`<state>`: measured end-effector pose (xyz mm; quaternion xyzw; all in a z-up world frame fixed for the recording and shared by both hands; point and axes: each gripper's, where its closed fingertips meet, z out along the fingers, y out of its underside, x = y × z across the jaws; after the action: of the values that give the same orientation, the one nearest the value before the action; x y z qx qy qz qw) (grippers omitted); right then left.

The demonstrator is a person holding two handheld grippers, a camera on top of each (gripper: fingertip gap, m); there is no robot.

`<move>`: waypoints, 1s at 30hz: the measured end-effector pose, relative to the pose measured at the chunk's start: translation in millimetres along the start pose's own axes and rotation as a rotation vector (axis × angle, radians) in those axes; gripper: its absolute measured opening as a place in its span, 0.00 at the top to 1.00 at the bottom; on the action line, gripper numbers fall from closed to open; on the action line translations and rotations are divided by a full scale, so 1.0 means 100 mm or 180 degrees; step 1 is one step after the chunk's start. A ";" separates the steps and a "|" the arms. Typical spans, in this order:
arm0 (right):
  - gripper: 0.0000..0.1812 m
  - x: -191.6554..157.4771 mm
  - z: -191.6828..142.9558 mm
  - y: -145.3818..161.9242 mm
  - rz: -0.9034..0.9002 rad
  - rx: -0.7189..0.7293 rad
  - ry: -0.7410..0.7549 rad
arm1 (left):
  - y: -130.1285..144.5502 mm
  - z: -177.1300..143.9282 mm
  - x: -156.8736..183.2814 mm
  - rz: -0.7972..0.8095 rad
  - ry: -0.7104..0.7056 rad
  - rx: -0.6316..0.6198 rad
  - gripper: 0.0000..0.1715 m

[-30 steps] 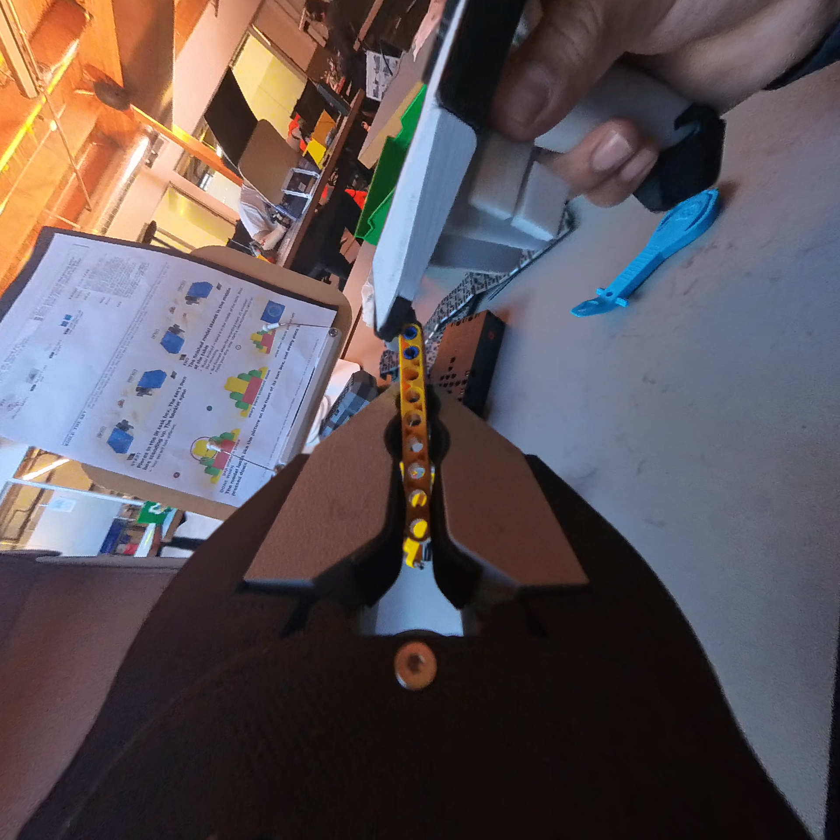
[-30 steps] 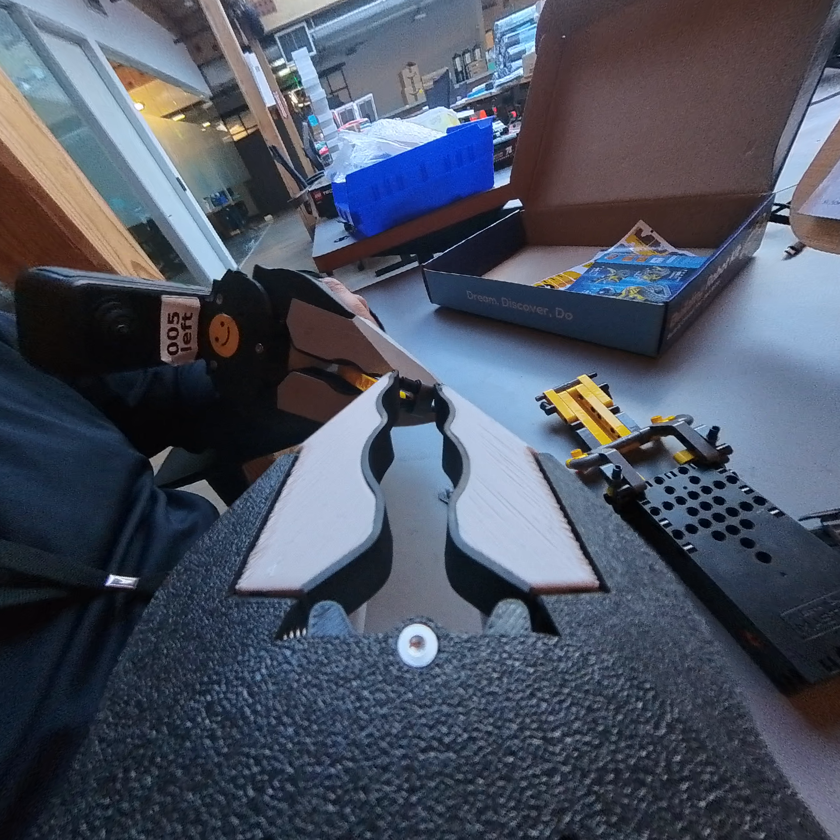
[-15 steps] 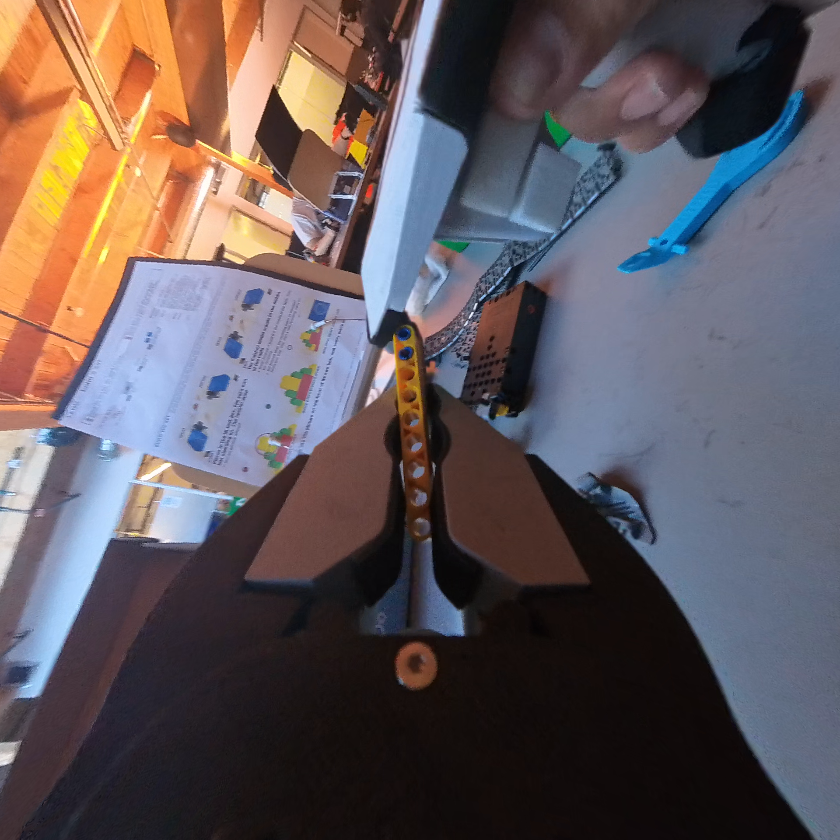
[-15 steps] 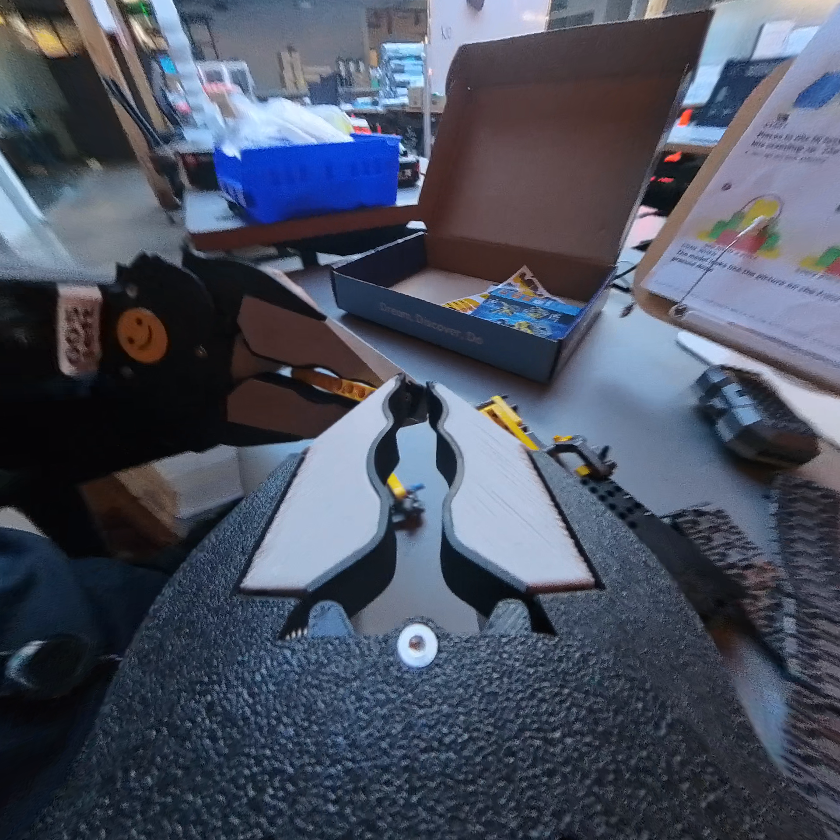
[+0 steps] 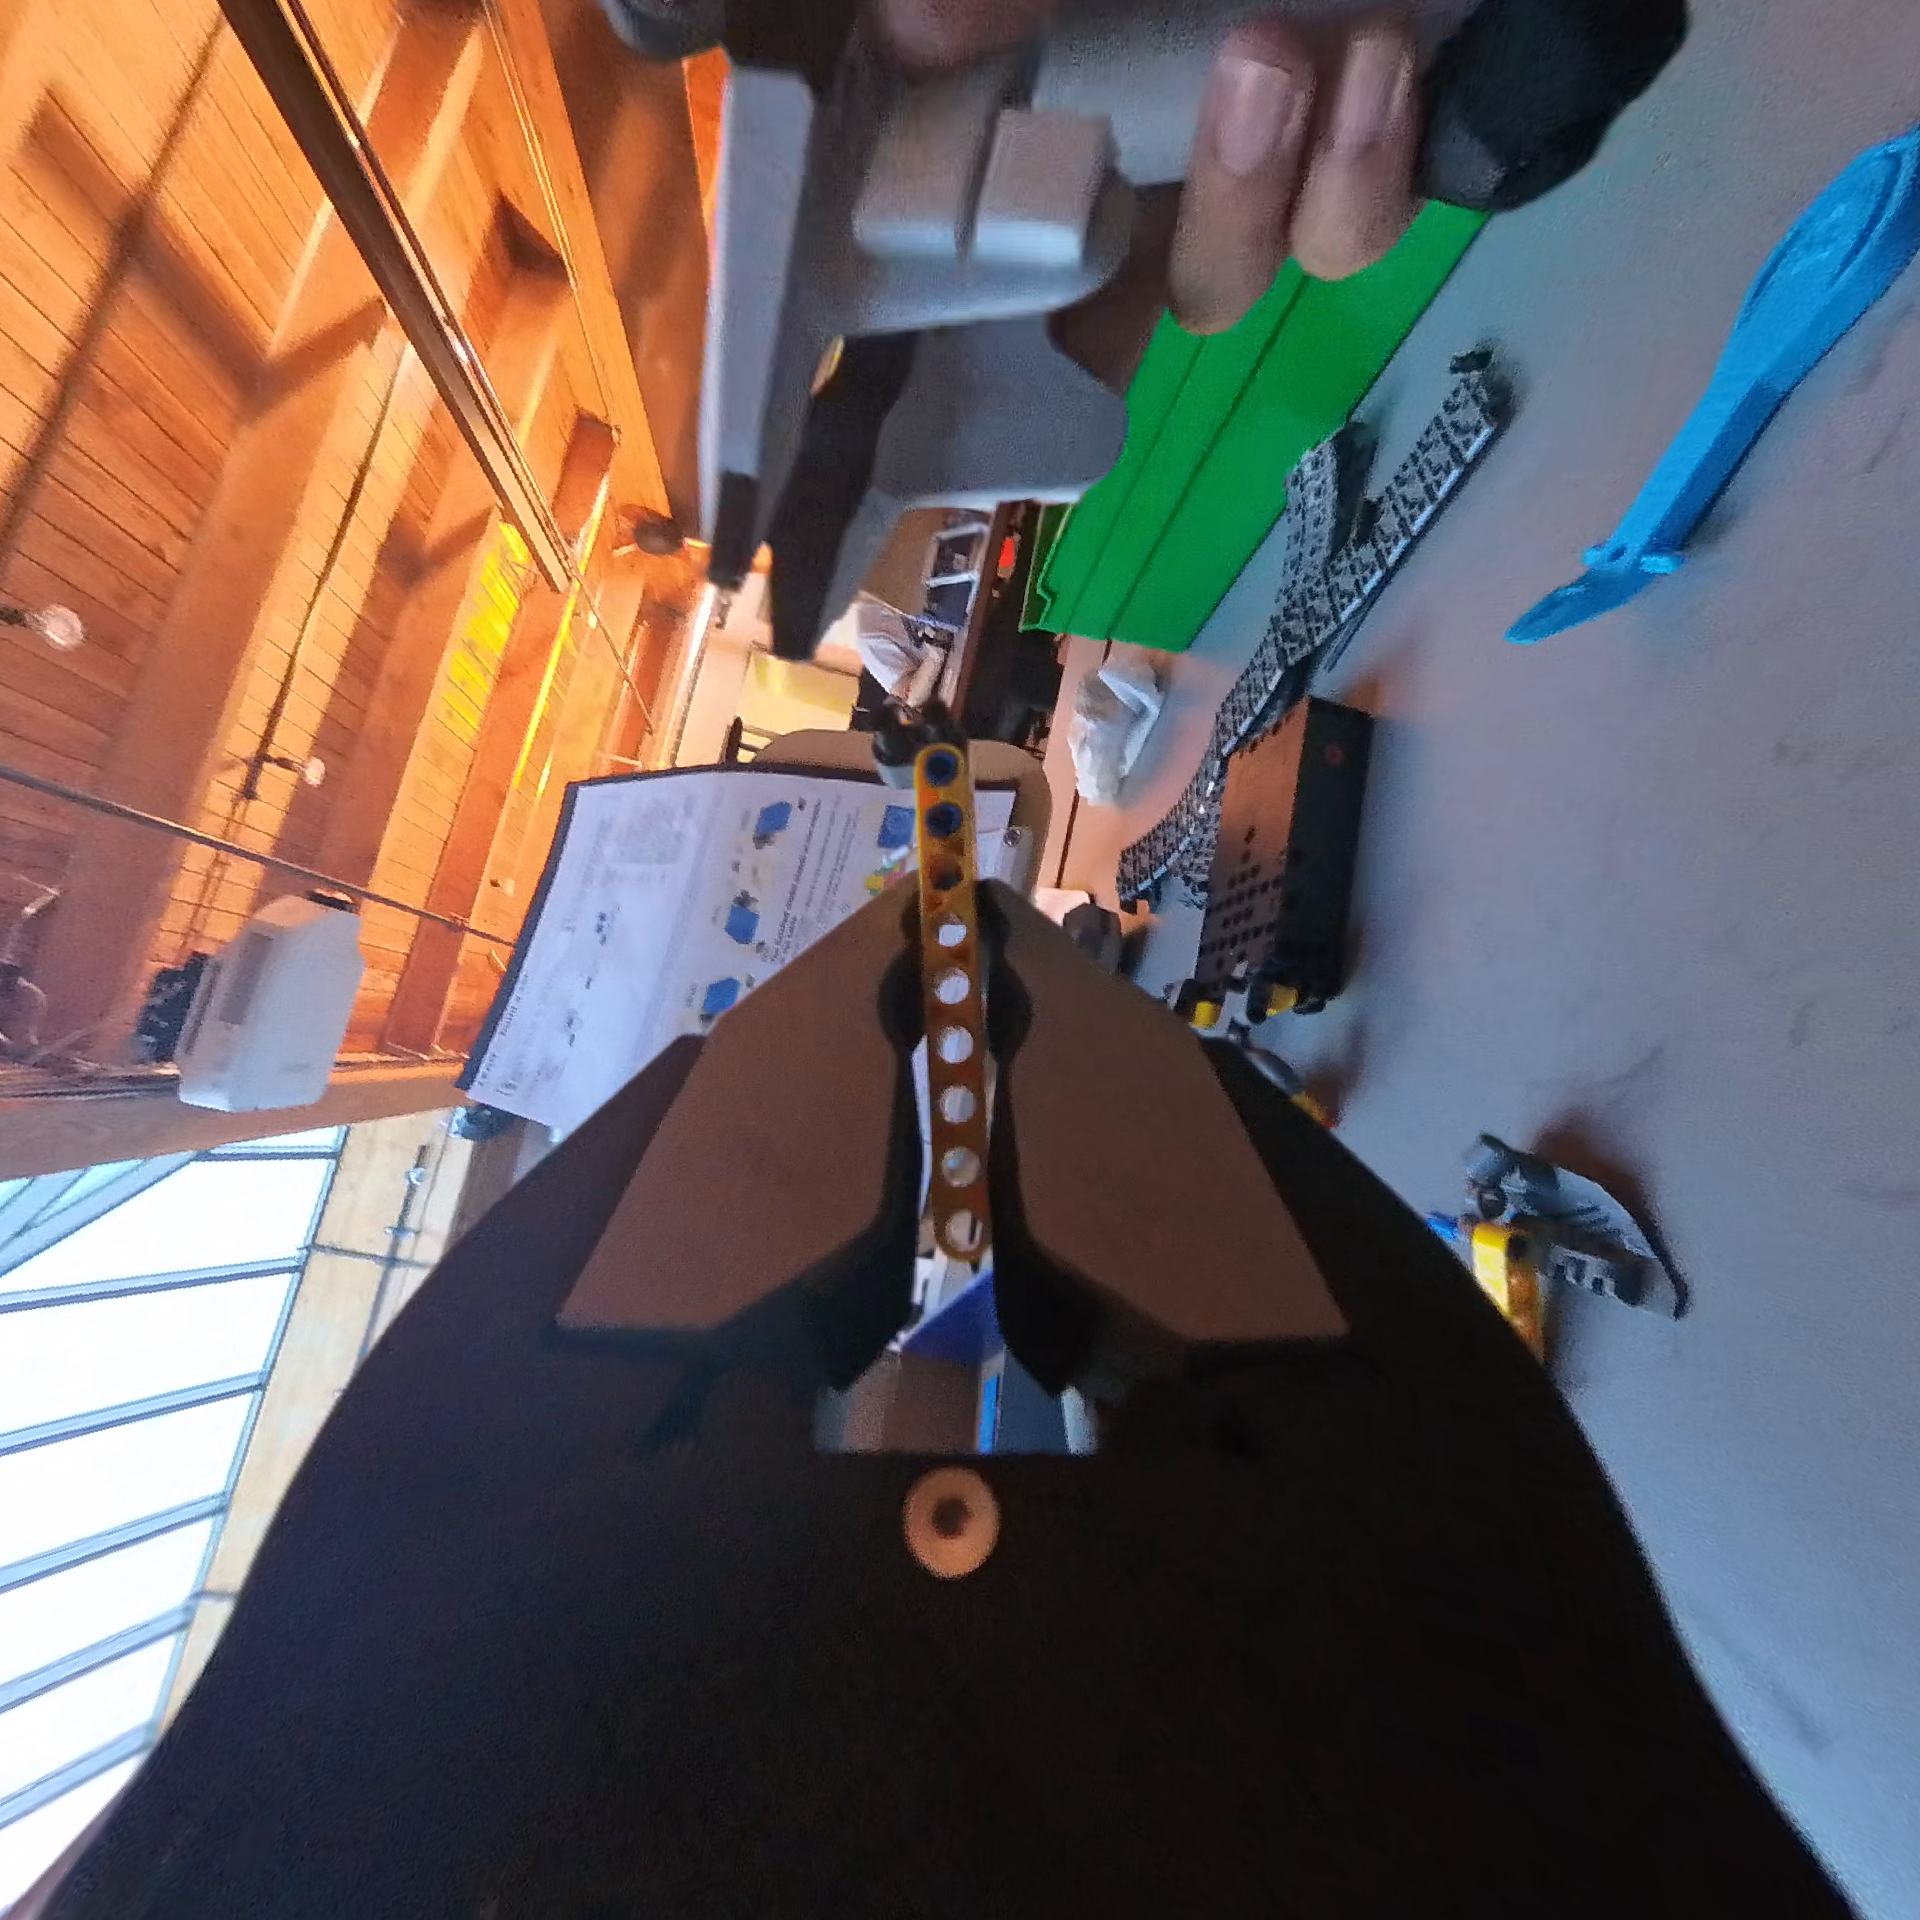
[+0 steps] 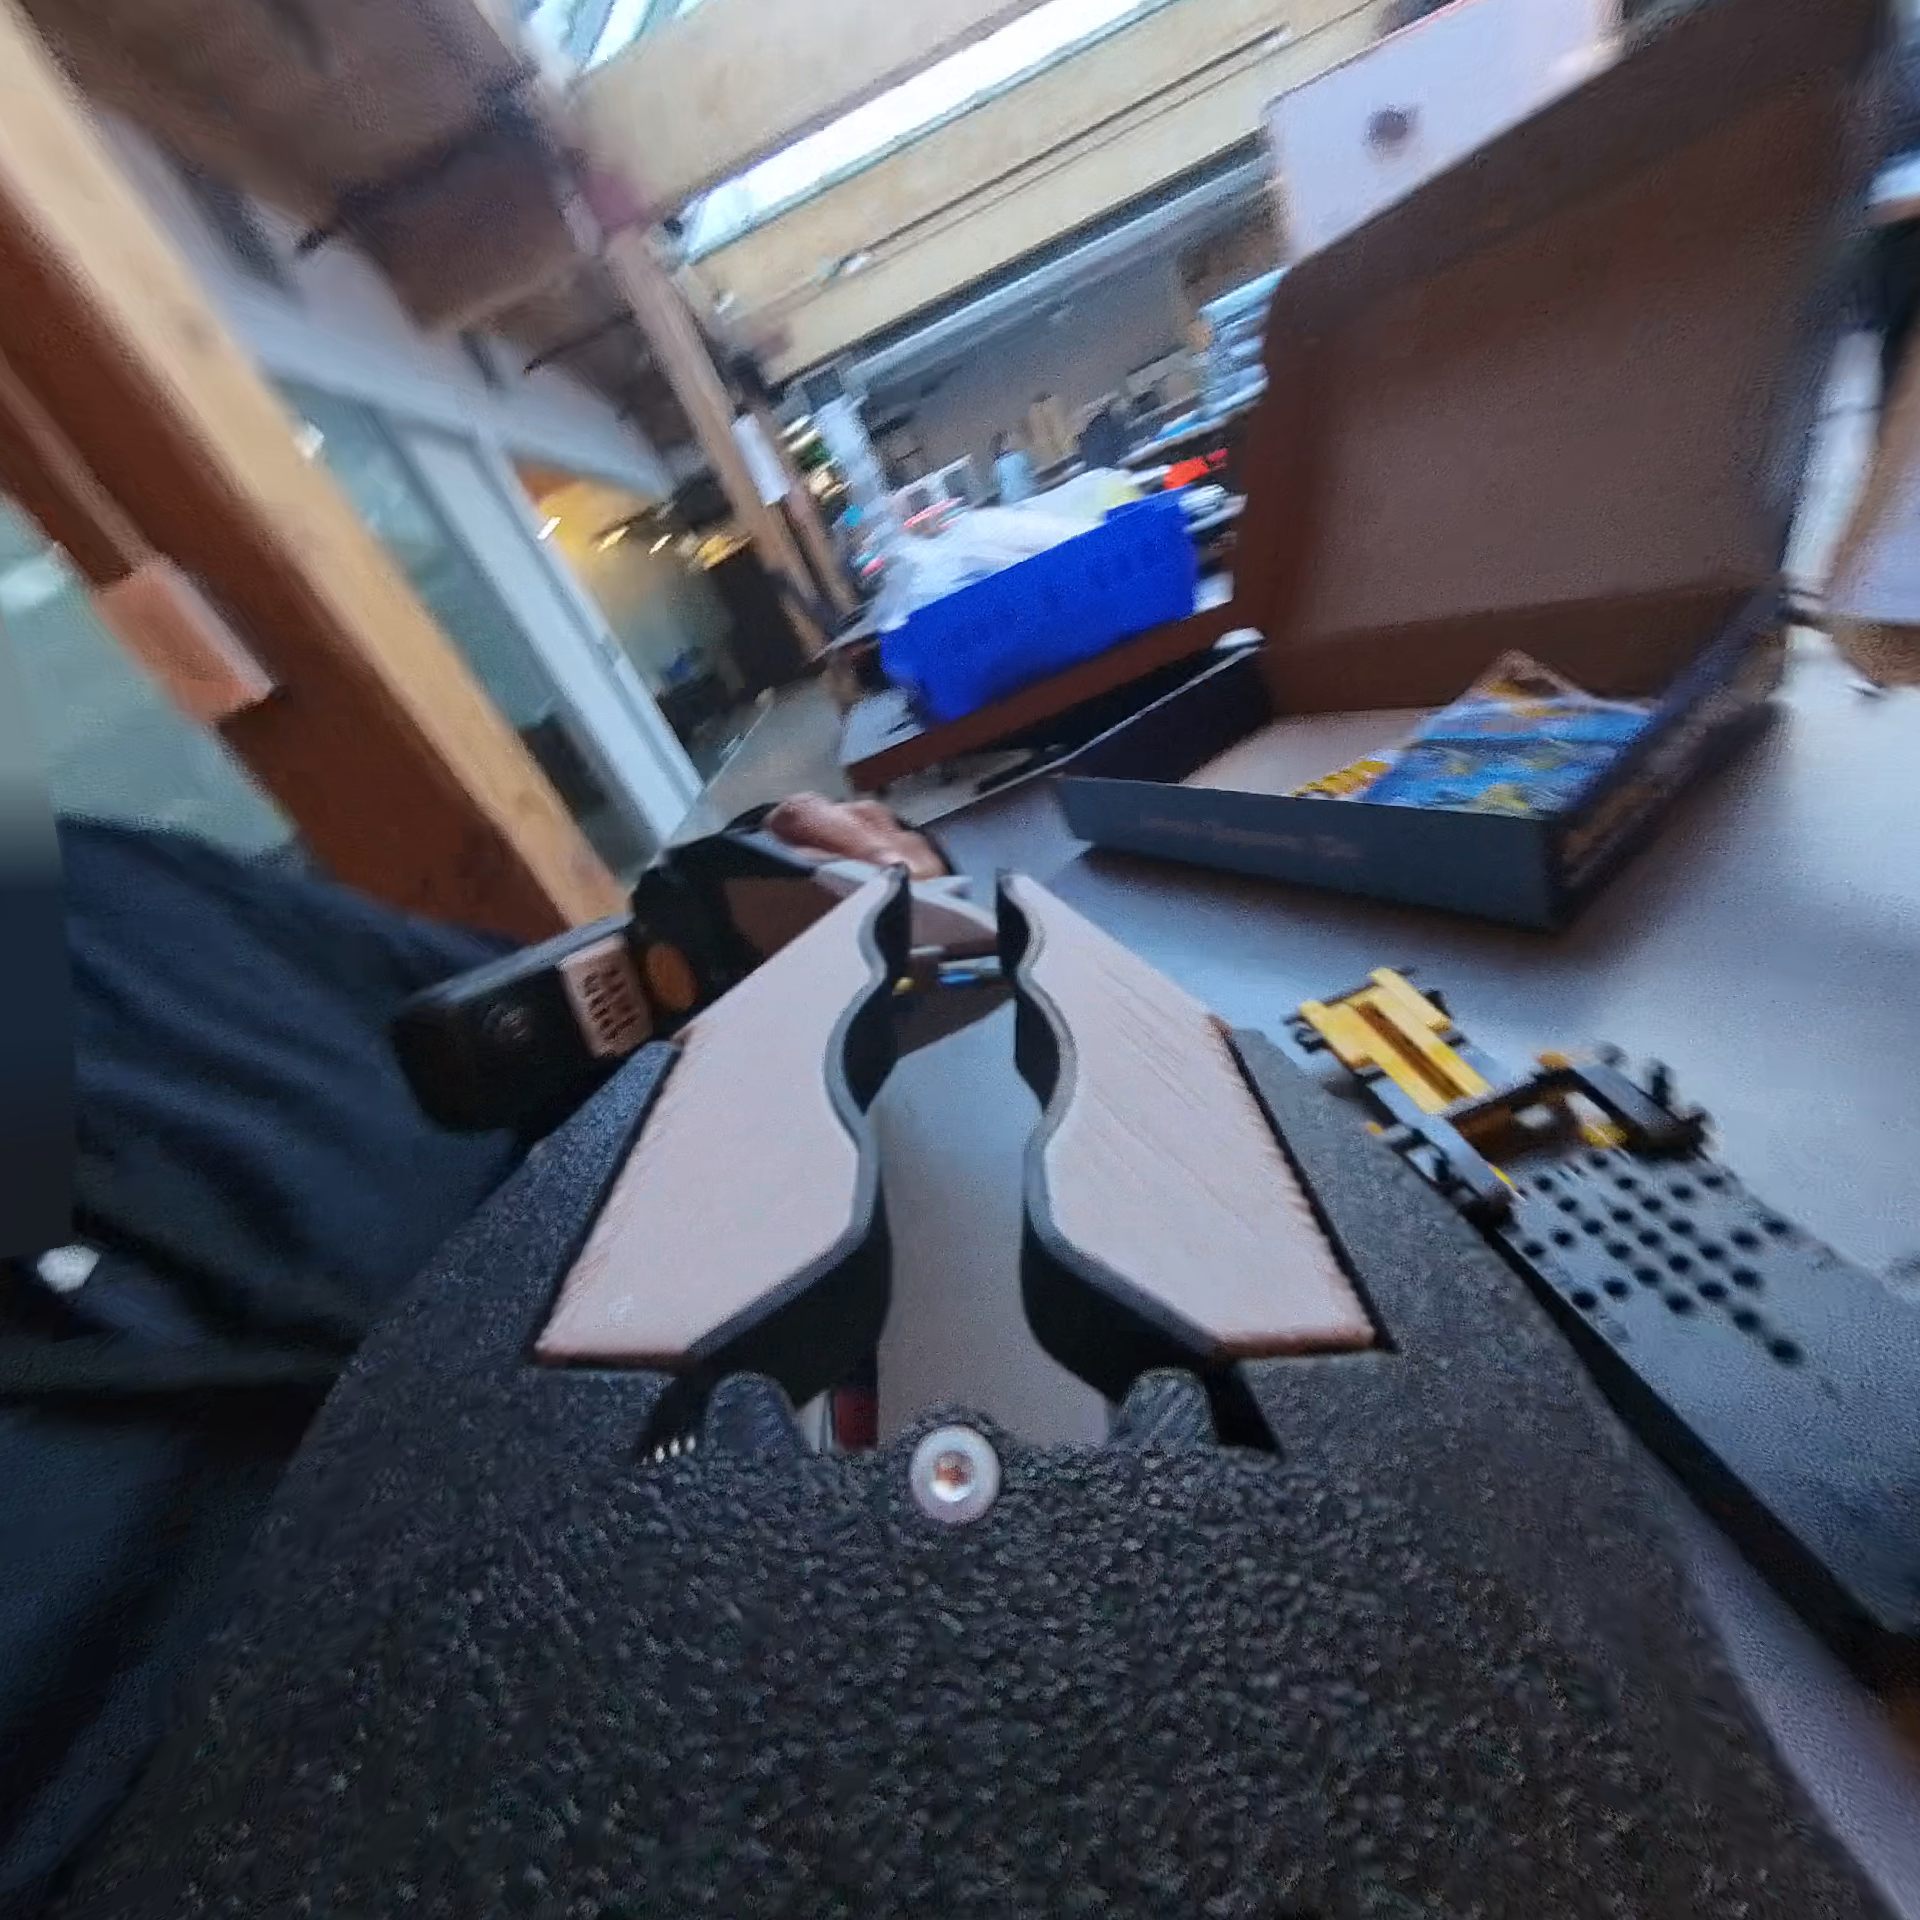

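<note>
My left gripper is shut on a yellow beam with holes, which stands out past the fingertips. Two blue pins sit in the beam's far end. My right gripper is open and empty, its tips a small gap apart. In the left wrist view the right gripper hangs above the beam's end, apart from it, held by a hand. In the right wrist view the left gripper lies just beyond my right fingertips, with the beam's end between them.
A black perforated plate with a yellow and black assembly lies on the grey table to the right. An open cardboard box stands behind. A blue tool, a green piece, an instruction sheet and loose parts also show. About 5 cm separates my left fingertips from my right.
My right gripper was shut at the beam's far end; it has opened and drawn back from it. The left gripper has turned while still holding the beam.
</note>
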<state>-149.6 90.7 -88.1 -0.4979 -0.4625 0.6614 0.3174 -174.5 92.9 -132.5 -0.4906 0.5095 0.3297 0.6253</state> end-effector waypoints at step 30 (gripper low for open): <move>0.93 0.12 0.04 0.19 -0.2275 -0.0933 0.1177 | 0.13 0.06 -0.04 -0.0783 0.0236 -0.0151 0.81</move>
<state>-156.8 93.2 -110.0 -0.4563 -0.6303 0.3368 0.5301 -185.1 102.3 -132.6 -0.5759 0.4603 0.2441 0.6299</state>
